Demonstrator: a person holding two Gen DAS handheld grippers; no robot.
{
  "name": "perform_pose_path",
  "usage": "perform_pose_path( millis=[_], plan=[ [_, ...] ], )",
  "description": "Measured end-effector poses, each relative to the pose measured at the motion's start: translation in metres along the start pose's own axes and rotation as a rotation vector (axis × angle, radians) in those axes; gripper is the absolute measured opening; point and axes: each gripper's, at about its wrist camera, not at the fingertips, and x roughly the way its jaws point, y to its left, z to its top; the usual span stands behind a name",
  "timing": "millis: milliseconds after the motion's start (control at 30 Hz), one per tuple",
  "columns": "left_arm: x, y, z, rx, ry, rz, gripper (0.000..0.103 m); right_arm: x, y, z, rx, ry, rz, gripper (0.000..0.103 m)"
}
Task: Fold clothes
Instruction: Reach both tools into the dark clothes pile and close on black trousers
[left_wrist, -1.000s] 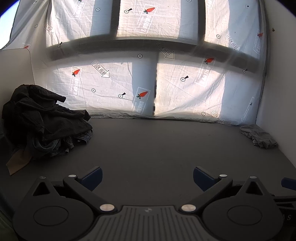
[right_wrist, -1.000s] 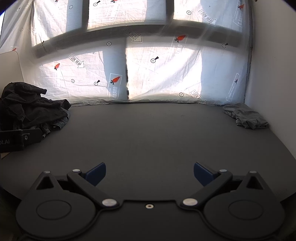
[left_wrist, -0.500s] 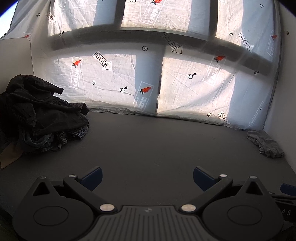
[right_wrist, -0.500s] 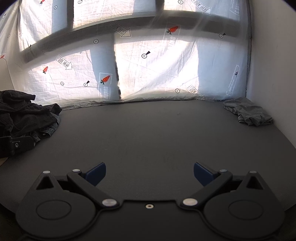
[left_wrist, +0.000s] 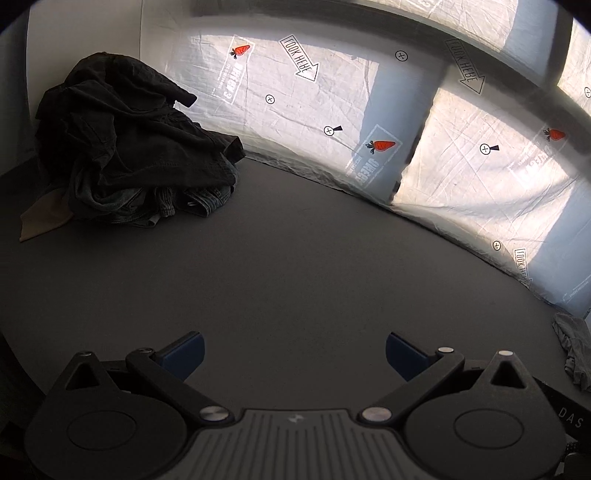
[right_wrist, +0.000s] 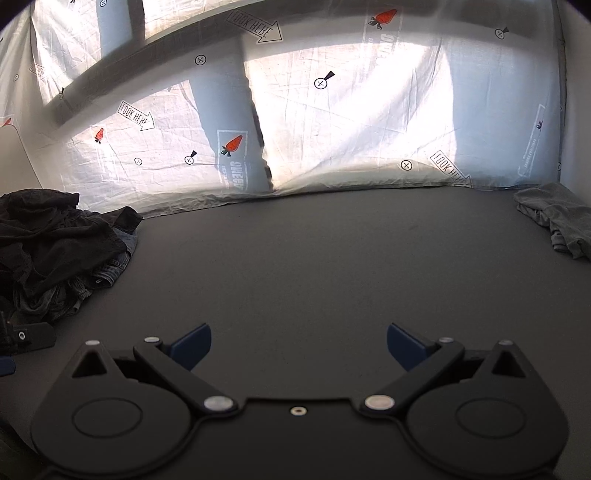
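Since both grippers are spread wide w/ nothing between the fingers, I read this as the reach-in step, no garment picked yet. My left gripper (left_wrist: 293, 352) hangs over bare table (left_wrist: 295, 258), pointed toward the pile (left_wrist: 129, 147), which sits at the far left corner against the sheet (left_wrist: 461, 155) that backs the table. My right gripper (right_wrist: 299, 345) is also released, over the middle of the table, w/ the pile off to its left and a grey garment (right_wrist: 557, 218) crumpled at the far right edge, well apart from the pile. The pile is a black top layer draped over what looks like denim (left_wrist: 199, 201) at the base, plus a tan scrap (left_wrist: 40, 221) poking out at the left; can't tell how many pieces are in there. I expect all of it to be soft, limp, no stiffness, prob light for the black piece and heavier for the denim. Not fragile, not slippery, but it'll tangle and drag neighbours along. I'd pinch the black piece at a free edge or hem, e.g. the flap sticking out at the top right of the pile, not the bulk, so one layer lifts clean. The grey garment looks thin and easy, an alt first pick for the right side.
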Motion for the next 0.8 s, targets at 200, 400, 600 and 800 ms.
perform_pose_path(
  millis=[200, 400, 600, 800],
  plan=[
    [0.029, 0.054, 0.039, -0.173, 0.011, 0.064, 0.103, 0.052, 0.043, 0.022, 0.009, 0.066, 0.14, 0.103],
    [0.065, 0.141, 0.101, -0.334, -0.047, 0.133, 0.103, 0.113, 0.118, 0.046, 0.068, 0.121, 0.246, 0.103],
    [0.108, 0.256, 0.176, -0.549, -0.134, 0.153, 0.103, 0.175, 0.216, 0.079, 0.097, 0.147, 0.391, 0.102],
    [0.147, 0.341, 0.233, -0.613, -0.171, 0.172, 0.103, 0.246, 0.317, 0.119, 0.213, 0.198, 0.574, 0.07]
  ],
)
